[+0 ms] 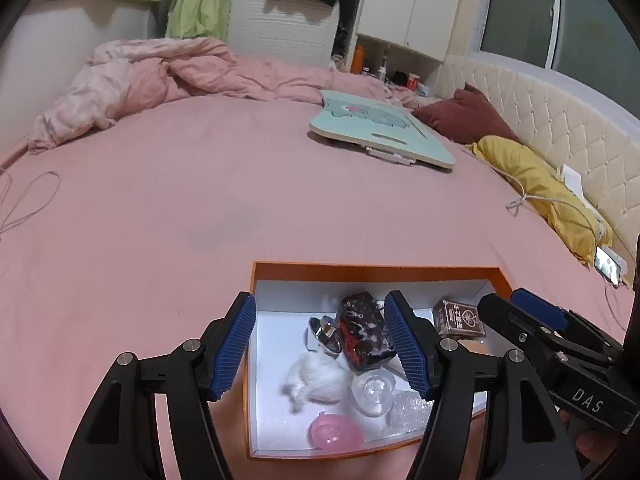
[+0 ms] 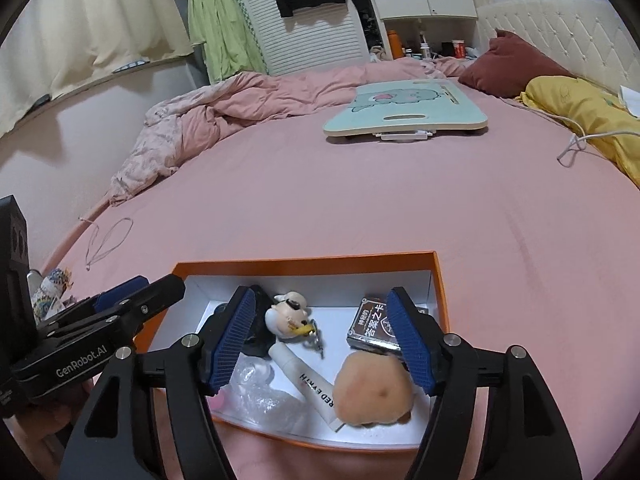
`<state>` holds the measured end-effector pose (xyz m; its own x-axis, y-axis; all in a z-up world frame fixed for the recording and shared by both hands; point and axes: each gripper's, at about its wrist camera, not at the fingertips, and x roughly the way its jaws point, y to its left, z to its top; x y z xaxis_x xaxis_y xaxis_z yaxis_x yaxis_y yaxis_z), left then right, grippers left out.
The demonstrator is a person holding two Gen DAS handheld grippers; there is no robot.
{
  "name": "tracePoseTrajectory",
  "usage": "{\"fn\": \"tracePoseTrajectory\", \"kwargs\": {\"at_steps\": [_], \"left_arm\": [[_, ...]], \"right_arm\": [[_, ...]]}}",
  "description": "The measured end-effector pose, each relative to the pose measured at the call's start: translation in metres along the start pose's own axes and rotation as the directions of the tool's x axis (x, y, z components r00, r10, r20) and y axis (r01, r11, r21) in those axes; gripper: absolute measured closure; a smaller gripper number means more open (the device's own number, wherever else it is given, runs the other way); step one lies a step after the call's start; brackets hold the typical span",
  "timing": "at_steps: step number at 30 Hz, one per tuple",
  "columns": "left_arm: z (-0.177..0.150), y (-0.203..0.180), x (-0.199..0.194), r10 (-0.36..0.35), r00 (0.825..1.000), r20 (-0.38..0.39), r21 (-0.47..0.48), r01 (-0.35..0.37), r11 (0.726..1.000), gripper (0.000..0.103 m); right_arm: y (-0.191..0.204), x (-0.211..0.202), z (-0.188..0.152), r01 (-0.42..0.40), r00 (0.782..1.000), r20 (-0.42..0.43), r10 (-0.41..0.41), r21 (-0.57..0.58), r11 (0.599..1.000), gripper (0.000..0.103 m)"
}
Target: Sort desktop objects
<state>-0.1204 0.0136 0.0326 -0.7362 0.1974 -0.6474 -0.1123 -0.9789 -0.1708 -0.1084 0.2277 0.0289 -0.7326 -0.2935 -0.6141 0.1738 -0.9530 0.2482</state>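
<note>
Setting: pink bed (image 1: 280, 184), orange box (image 1: 376, 271) holding small objects
Left gripper (image 1: 326, 346): jaws apart, clamping nothing
Right gripper (image 2: 320, 340): jaws apart, clamping nothing

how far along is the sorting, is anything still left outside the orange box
Done: the orange-rimmed white box already holds the dark patterned pouch, brown card box, white tube, tan plush ball and pink ball. In hand: nothing; the left tongs and right tongs are open above it. Left: no loose small items visible on the pink bed sheet.
</note>
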Motion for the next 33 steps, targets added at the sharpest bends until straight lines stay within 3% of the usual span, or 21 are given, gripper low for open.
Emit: {"fn": "tracePoseTrajectory", "kwargs": {"at_steps": [33], "left_arm": [[-0.0029,0.0051,0.0018,0.000,0.999,-0.032,-0.017,0.000,1.000,0.033]], "right_arm": [[-0.0011,0.0042,-0.0007,0.029,0.999,-0.023,-0.029,-0.013,0.999,0.034]]}}
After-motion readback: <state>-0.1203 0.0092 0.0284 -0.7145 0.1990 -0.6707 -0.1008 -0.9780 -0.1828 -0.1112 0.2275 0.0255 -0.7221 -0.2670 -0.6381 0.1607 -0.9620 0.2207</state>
